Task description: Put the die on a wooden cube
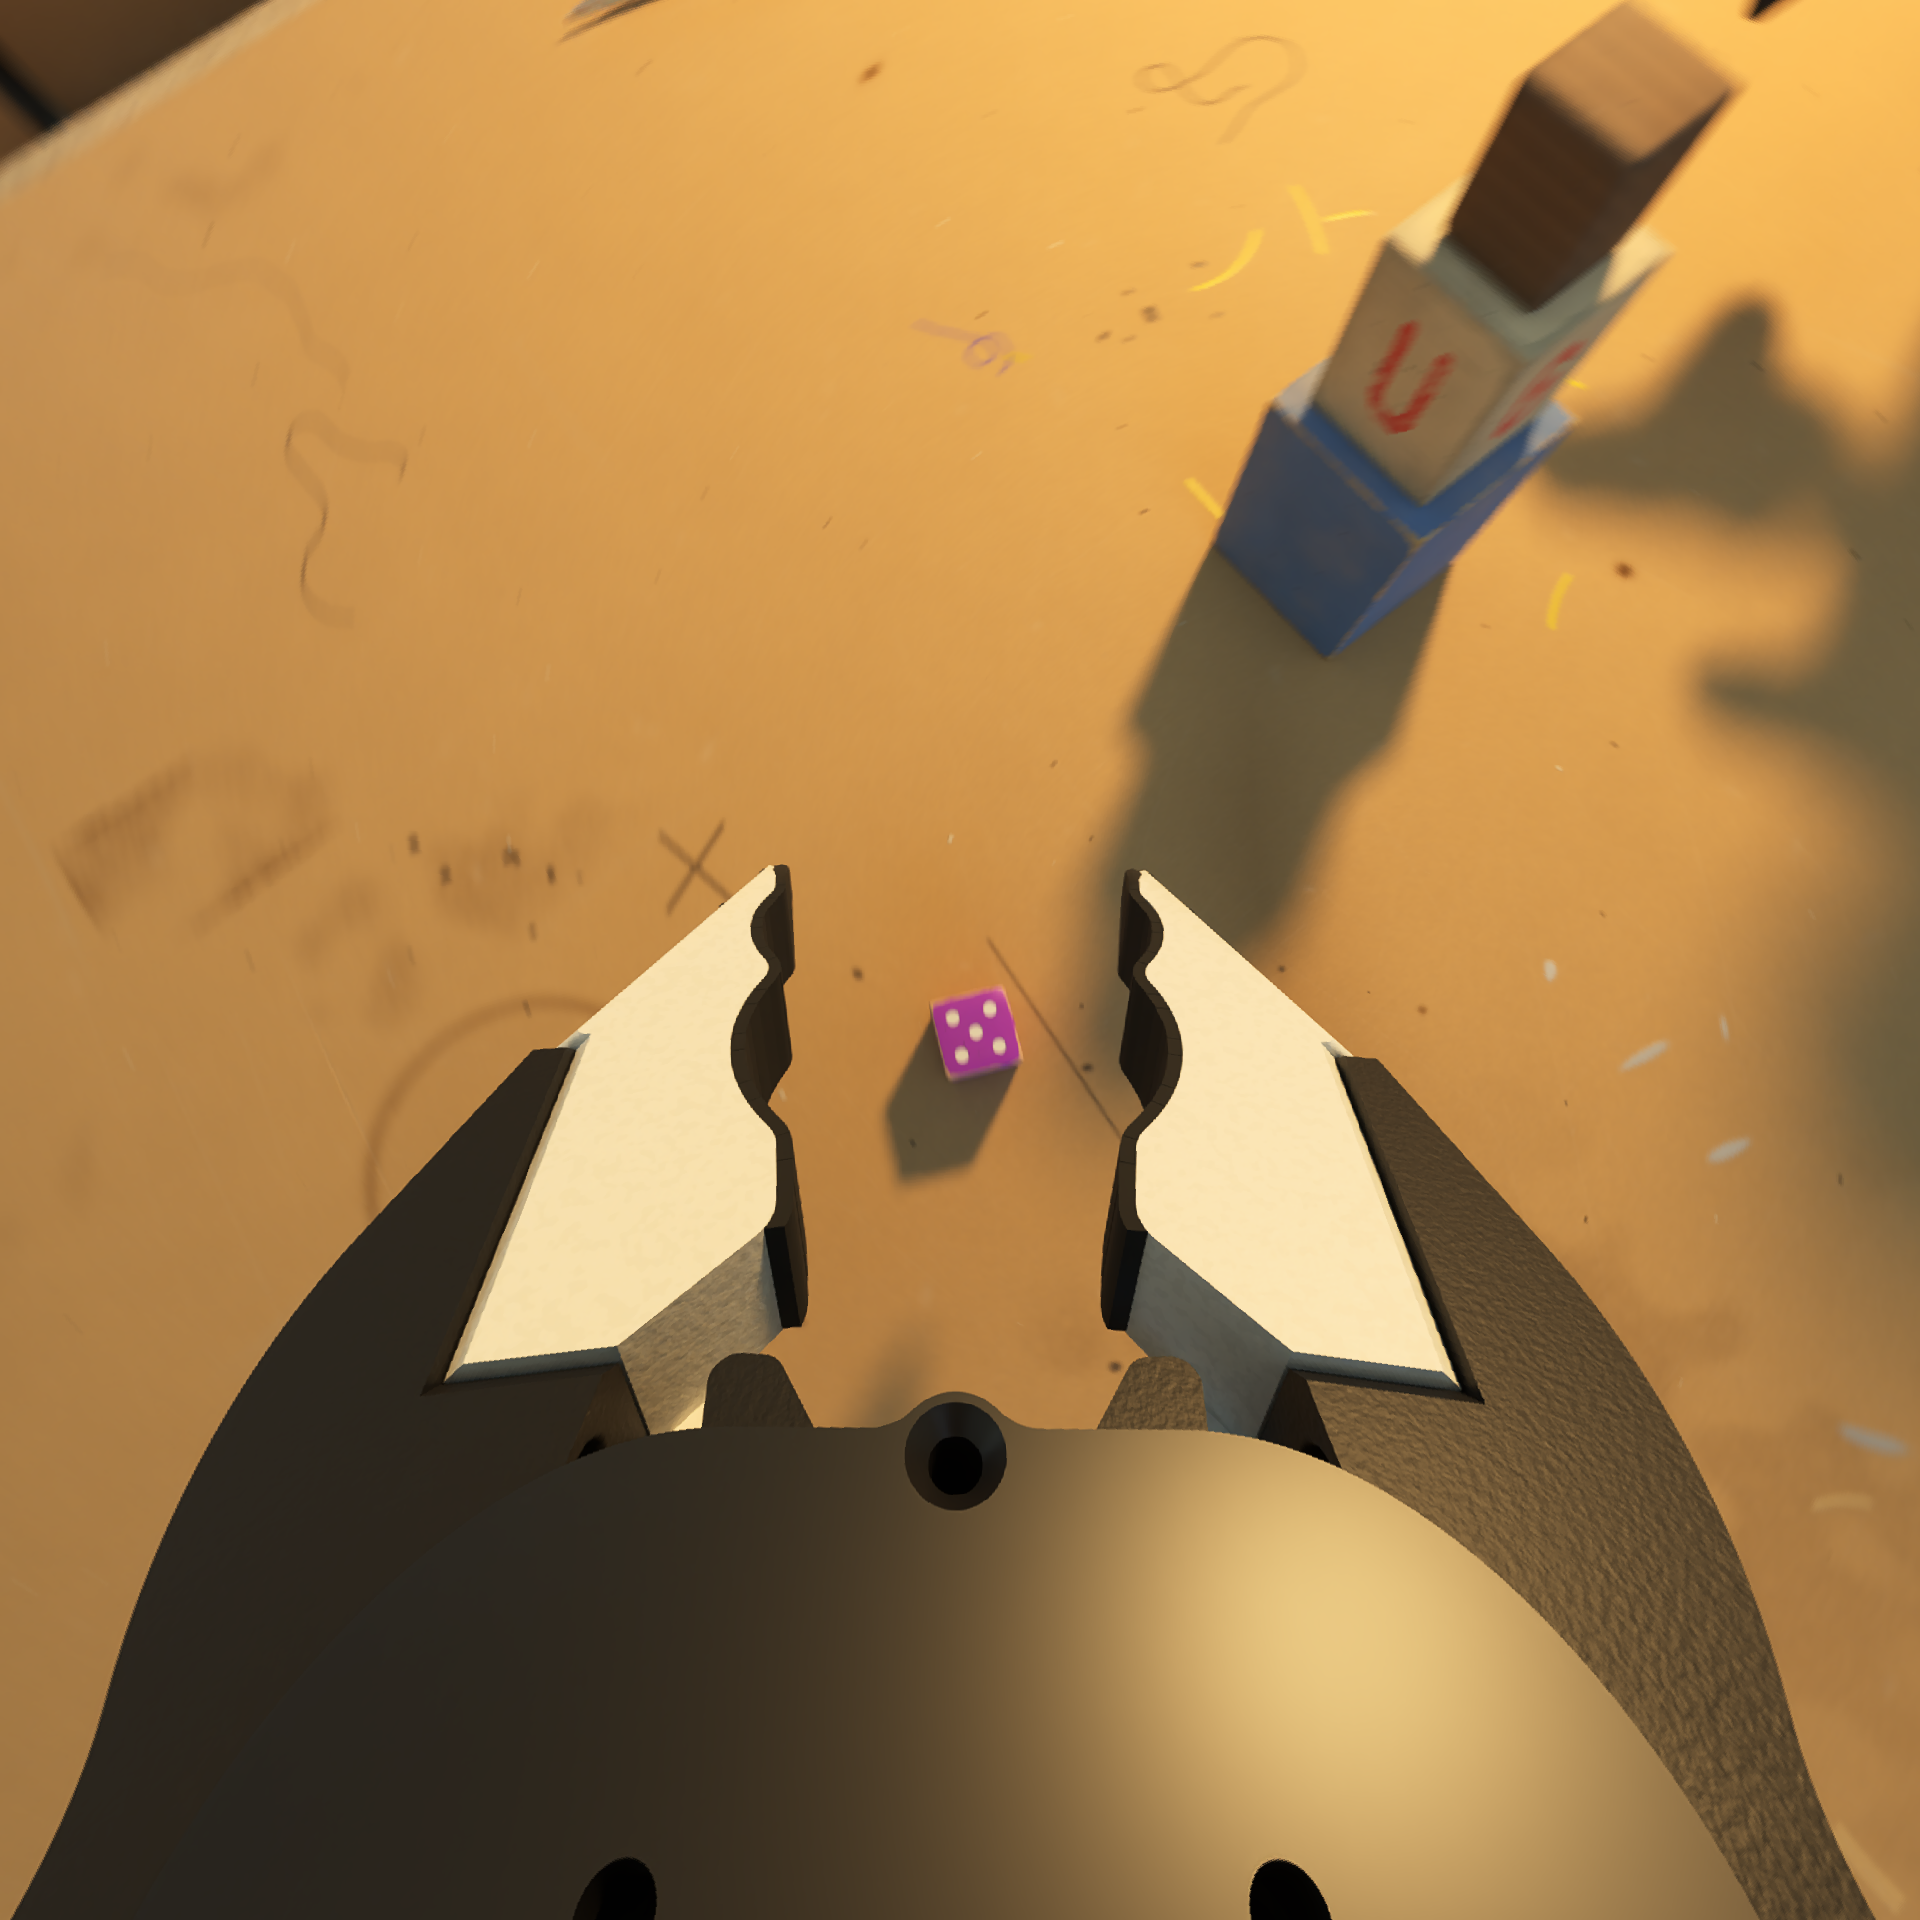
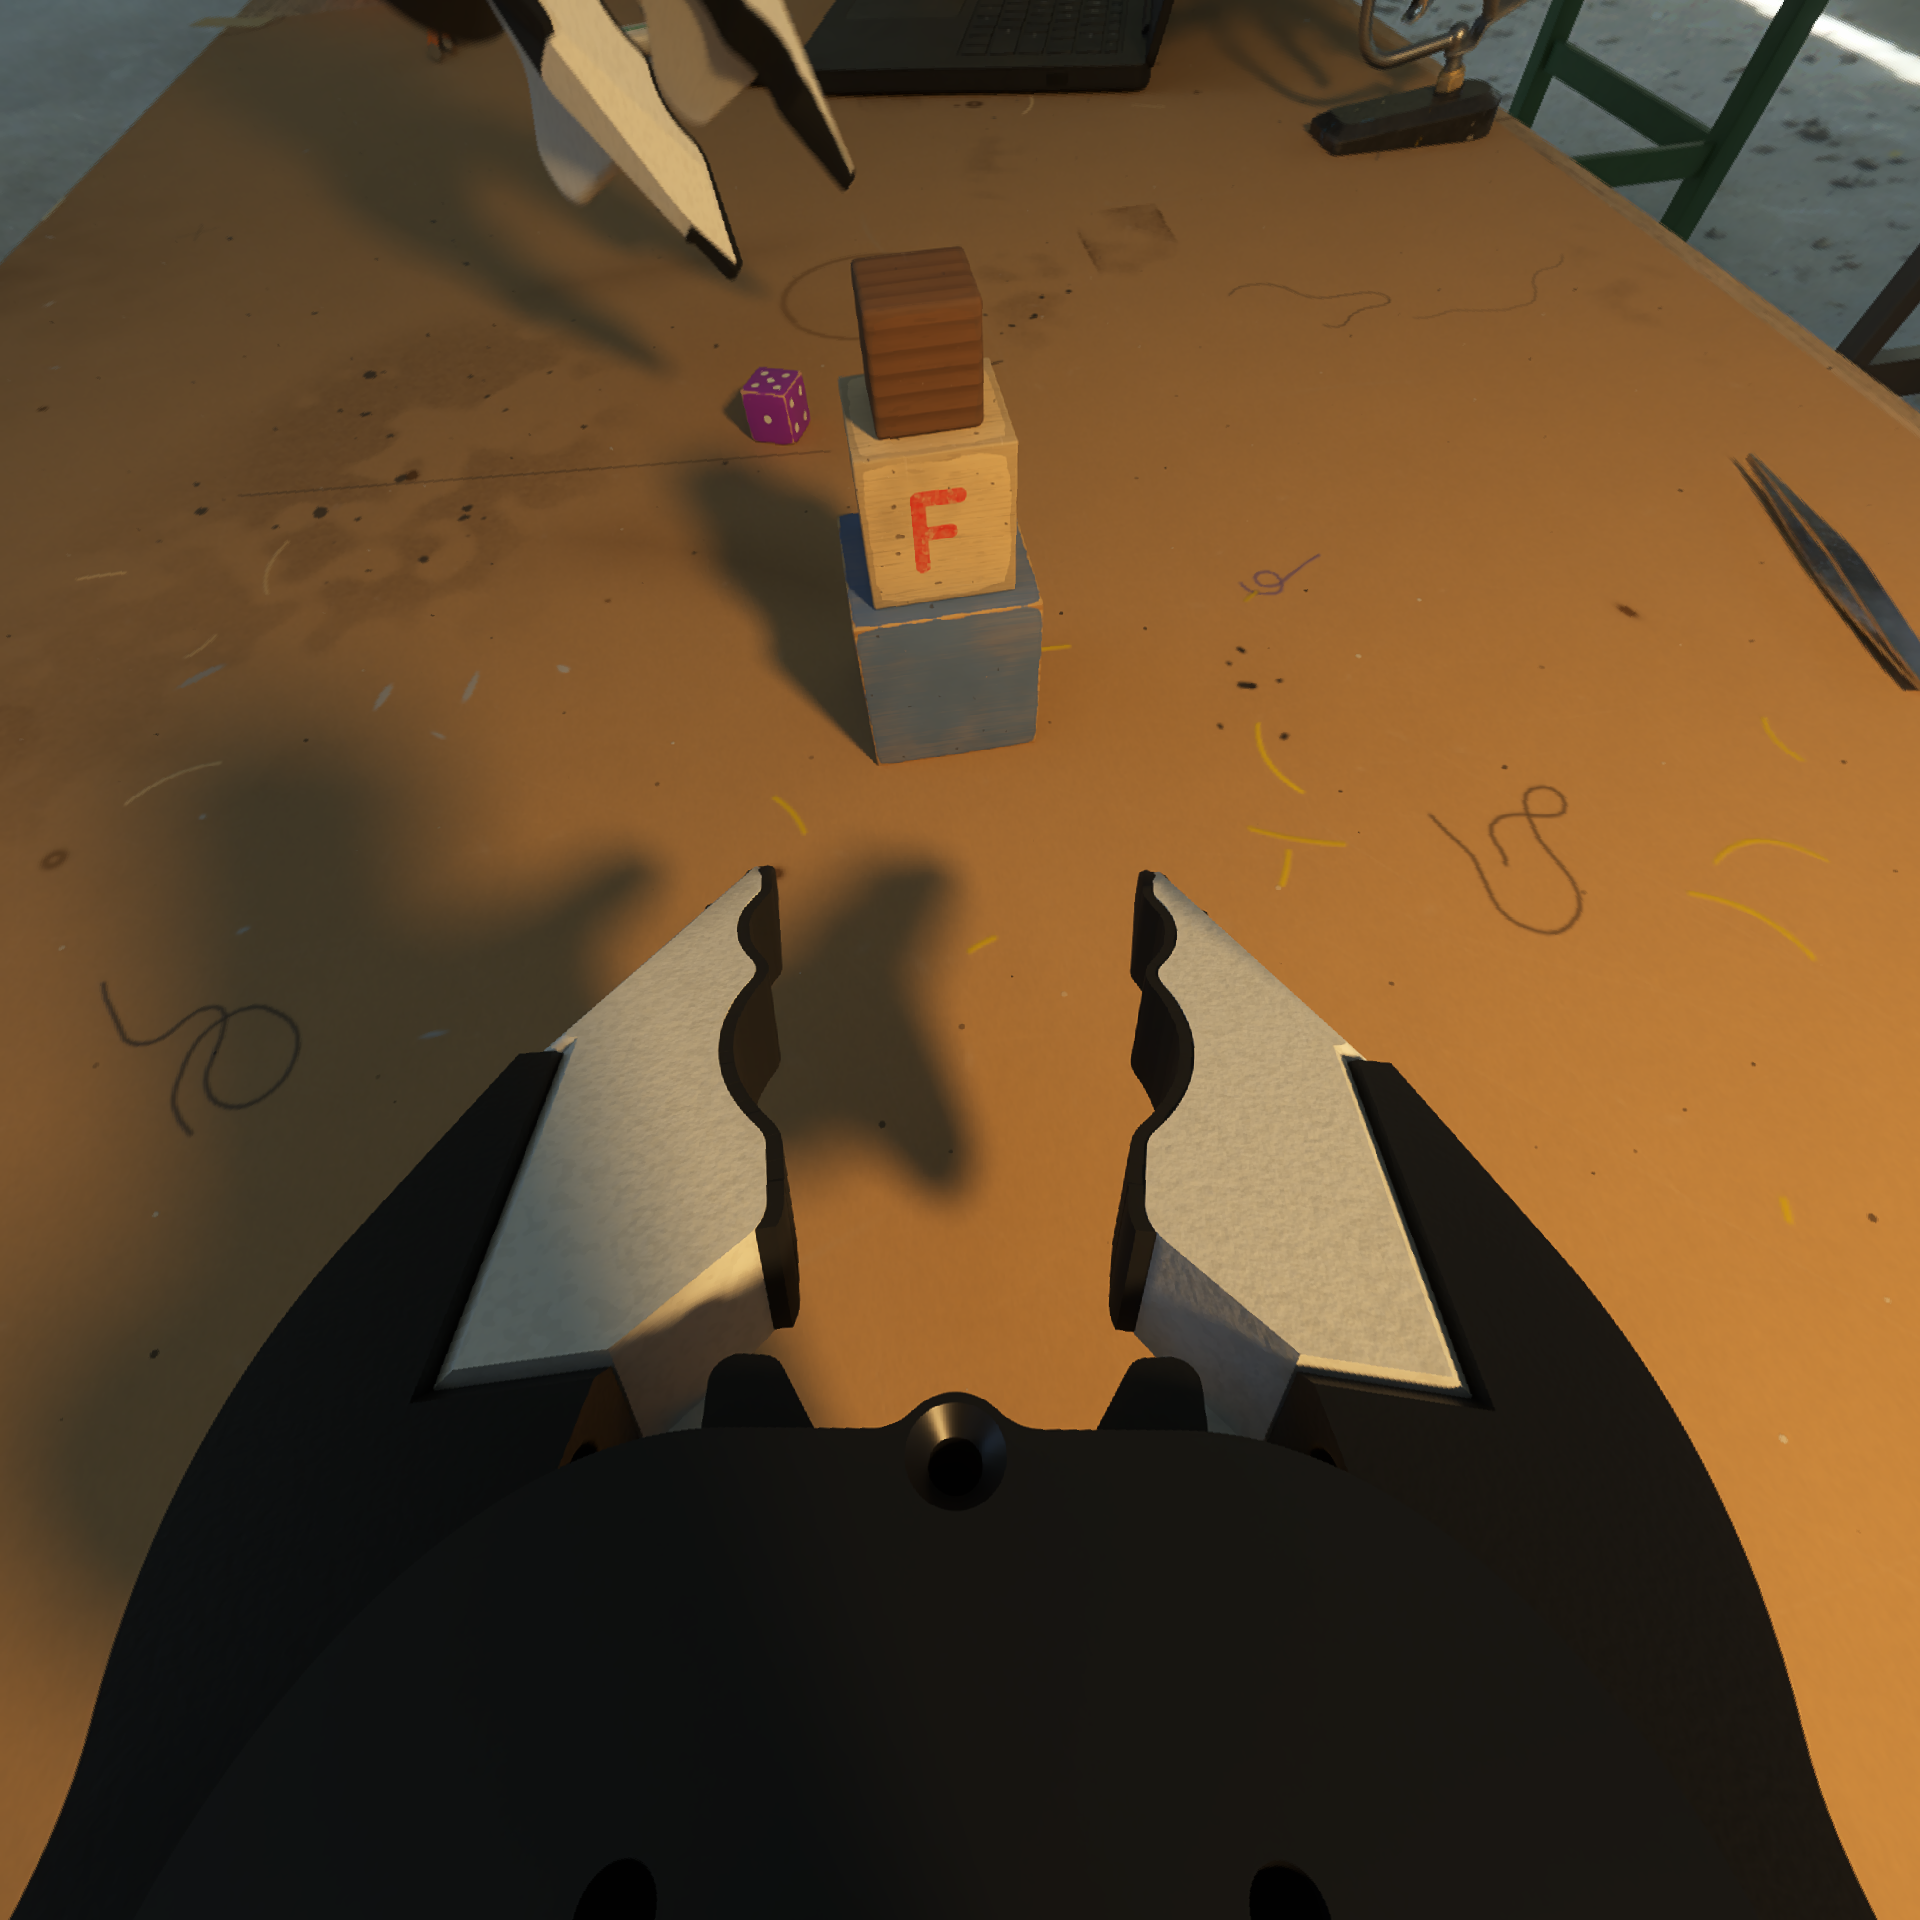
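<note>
A small purple die [image 1: 975,1031] with white pips lies on the brown tabletop, below and between the fingers of my open left gripper [image 1: 956,875], which hovers above it. The die also shows in the right wrist view [image 2: 776,405], just left of a stack of three cubes. The stack has a dark brown wooden cube [image 2: 920,341] on top, a pale lettered cube [image 2: 935,509] in the middle and a blue cube [image 2: 945,665] at the bottom. In the left wrist view the stack [image 1: 1455,343] stands at the upper right. My right gripper [image 2: 954,875] is open and empty, short of the stack.
In the right wrist view, the left gripper [image 2: 790,223] hangs above the table behind the die. A dark laptop [image 2: 987,42] sits at the far edge, a black-based clamp tool [image 2: 1403,114] at the far right, dark tweezers [image 2: 1839,571] at the right. Green frame legs [image 2: 1662,114] stand beyond the table.
</note>
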